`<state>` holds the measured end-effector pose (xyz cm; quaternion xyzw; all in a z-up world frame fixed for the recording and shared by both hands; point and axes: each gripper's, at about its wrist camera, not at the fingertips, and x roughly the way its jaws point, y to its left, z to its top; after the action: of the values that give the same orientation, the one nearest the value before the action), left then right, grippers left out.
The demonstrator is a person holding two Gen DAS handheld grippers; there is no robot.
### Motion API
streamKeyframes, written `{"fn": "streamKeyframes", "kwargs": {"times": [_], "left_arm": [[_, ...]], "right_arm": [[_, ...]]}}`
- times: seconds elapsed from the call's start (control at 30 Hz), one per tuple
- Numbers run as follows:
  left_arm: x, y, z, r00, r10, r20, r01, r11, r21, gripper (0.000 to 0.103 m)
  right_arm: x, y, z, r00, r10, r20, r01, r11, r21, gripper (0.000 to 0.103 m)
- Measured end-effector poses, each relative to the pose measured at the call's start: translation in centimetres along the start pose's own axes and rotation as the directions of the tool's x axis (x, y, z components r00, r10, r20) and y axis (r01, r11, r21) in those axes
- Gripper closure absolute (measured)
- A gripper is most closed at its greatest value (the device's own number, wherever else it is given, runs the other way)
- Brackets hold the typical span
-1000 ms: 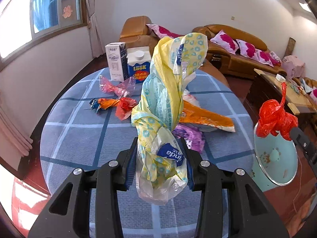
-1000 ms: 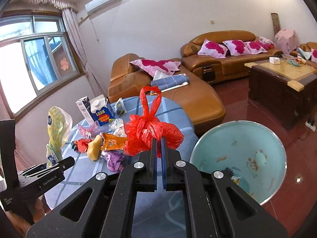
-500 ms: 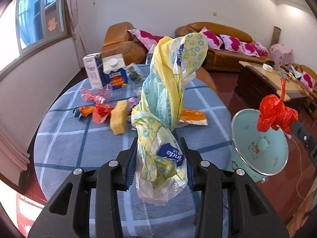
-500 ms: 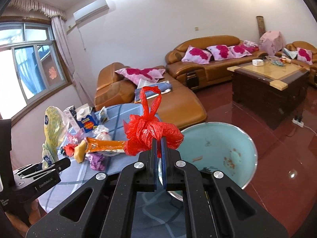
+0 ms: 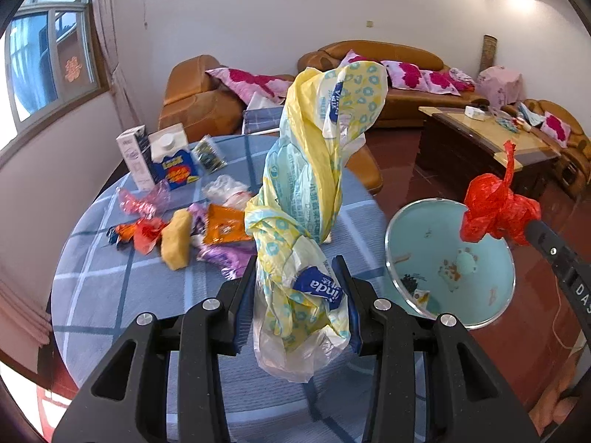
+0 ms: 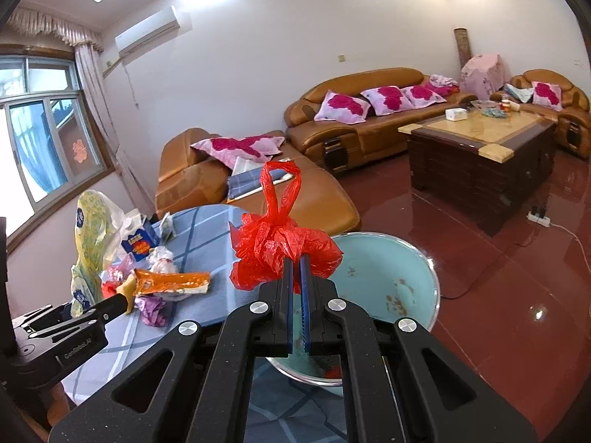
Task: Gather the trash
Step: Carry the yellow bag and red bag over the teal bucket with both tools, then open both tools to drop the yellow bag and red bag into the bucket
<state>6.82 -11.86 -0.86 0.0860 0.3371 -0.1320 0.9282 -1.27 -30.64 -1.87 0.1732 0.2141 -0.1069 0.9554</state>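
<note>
Left gripper clamps a twisted yellow plastic wrapper between its blue pads, held upright above the round table; blue label on the wrapper reads "inda" low down and "Vinda" sideways near the top, other print too small to read. Right gripper has its fingers pinched nearly together on a crumpled red plastic bag, loop handles sticking up, held over the rim of the light-blue trash bin that sits just beside the table edge; bin has scraps inside. In the right wrist view, the body of the left gripper shows "GenRobot.AI"; in the left wrist view the right gripper's arm shows "DAS", cut off. On the blue checked tablecloth: blue milk carton with a white cap and orange-yellow label, text unclear, white box touching it, small dark packet, pink wrapper, red wrapper, yellow lump, orange foil pack, purple wrapper, white crumpled bag. The held yellow wrapper blocks the table's middle. Behind: brown leather sofas with pink cushions, dark coffee table.
</note>
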Motion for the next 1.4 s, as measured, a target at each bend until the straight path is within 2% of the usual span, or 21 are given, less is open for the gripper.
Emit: {"fn": "streamKeyframes", "kwargs": {"times": [0.37, 0.87, 1.2, 1.4], "left_arm": [[0.7, -3.3, 0.8, 1.000, -0.019, 0.005, 0.018, 0.998, 0.060, 0.064], [3.3, -7.1, 1.3, 0.998, -0.051, -0.045, 0.056, 0.993, 0.106, 0.064], [5.8, -10.1, 0.8, 0.994, -0.063, -0.091, 0.076, 0.987, 0.145, 0.063], [7.3, -11.4, 0.2, 0.989, -0.071, -0.128, 0.092, 0.983, 0.159, 0.063]], "right_arm": [[0.2, -1.5, -0.1, 0.998, -0.066, 0.011, 0.065, 0.997, 0.029, 0.098], [1.6, -4.1, -0.7, 0.989, -0.146, -0.018, 0.146, 0.987, 0.061, 0.098], [3.3, -6.0, -1.6, 0.979, -0.188, -0.071, 0.193, 0.979, 0.061, 0.098], [4.4, -6.7, -2.2, 0.977, -0.182, -0.107, 0.191, 0.979, 0.075, 0.098]]}}
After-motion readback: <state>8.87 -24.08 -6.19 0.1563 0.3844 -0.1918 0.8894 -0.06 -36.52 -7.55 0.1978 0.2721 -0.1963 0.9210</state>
